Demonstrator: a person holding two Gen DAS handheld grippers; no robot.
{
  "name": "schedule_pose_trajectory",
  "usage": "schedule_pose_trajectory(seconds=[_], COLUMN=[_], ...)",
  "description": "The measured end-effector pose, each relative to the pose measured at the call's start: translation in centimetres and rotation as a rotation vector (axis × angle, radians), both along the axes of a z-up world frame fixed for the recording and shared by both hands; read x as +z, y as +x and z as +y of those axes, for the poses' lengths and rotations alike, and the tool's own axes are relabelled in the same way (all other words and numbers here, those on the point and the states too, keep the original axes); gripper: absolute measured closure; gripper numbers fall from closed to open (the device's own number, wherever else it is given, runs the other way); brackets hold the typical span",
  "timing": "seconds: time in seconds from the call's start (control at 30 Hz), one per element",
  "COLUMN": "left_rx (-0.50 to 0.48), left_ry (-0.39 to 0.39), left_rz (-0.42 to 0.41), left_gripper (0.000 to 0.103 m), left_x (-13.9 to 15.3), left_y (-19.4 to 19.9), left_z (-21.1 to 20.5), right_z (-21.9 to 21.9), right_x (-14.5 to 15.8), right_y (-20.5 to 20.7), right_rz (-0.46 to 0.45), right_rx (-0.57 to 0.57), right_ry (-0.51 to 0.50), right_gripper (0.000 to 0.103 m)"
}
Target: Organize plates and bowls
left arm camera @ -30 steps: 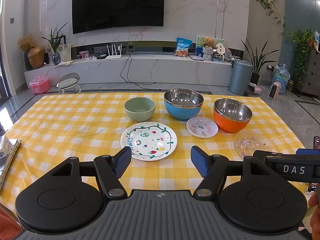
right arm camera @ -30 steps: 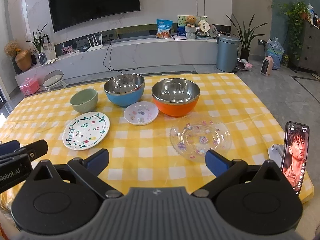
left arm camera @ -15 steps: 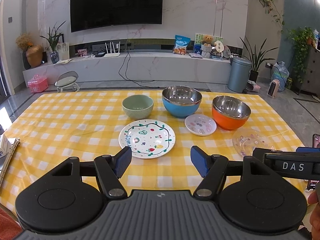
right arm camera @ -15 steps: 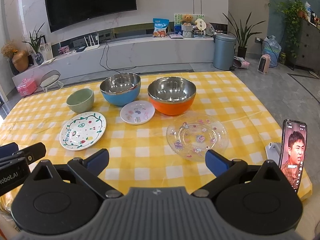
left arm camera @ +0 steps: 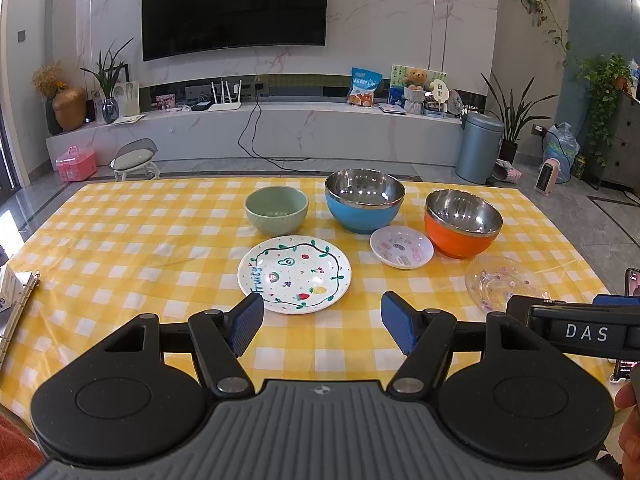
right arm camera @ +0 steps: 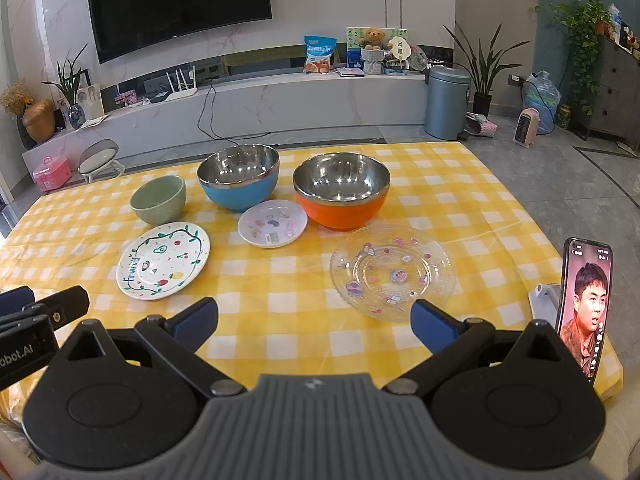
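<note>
On the yellow checked tablecloth (left arm camera: 132, 240) stand a green bowl (left arm camera: 276, 210), a blue steel-lined bowl (left arm camera: 363, 206) and an orange steel-lined bowl (left arm camera: 462, 224). In front of them lie a white fruit-painted plate (left arm camera: 294, 274), a small white dish (left arm camera: 401, 247) and a clear glass plate (right arm camera: 392, 270). My left gripper (left arm camera: 322, 326) is open and empty, just short of the fruit plate. My right gripper (right arm camera: 314, 322) is open and empty, near the table's front edge, with the glass plate just beyond its right finger.
A phone (right arm camera: 584, 312) stands upright on a holder at the table's right front corner. A ring binder (left arm camera: 16, 312) lies at the left edge. The right gripper's body (left arm camera: 580, 330) shows at the right of the left wrist view.
Both grippers have edged slightly, so the dishes sit a little differently in view. Jaws stay open. Nothing on the table has moved.
</note>
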State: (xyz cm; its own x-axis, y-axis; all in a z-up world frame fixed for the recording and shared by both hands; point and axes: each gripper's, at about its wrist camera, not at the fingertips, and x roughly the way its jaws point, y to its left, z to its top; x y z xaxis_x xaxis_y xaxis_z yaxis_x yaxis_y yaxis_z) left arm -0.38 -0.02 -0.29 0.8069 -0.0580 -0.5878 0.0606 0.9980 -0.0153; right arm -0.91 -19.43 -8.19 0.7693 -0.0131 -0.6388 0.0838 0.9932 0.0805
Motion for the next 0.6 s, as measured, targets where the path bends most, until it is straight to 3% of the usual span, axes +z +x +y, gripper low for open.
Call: schedule_pose_trajectory(seconds=[0.6], left_rx=[-0.001], left_ry=[-0.001], left_rz=[0.004], left_gripper=[0.023], left_x=[-0.2], left_y=[-0.11], left_z=[-0.09], right_z=[-0.19], right_x=[-0.16], right_y=[-0.07], right_rz=[0.003], right_rx=[-0.007], right_ry=[-0.005], right_gripper=[0.003])
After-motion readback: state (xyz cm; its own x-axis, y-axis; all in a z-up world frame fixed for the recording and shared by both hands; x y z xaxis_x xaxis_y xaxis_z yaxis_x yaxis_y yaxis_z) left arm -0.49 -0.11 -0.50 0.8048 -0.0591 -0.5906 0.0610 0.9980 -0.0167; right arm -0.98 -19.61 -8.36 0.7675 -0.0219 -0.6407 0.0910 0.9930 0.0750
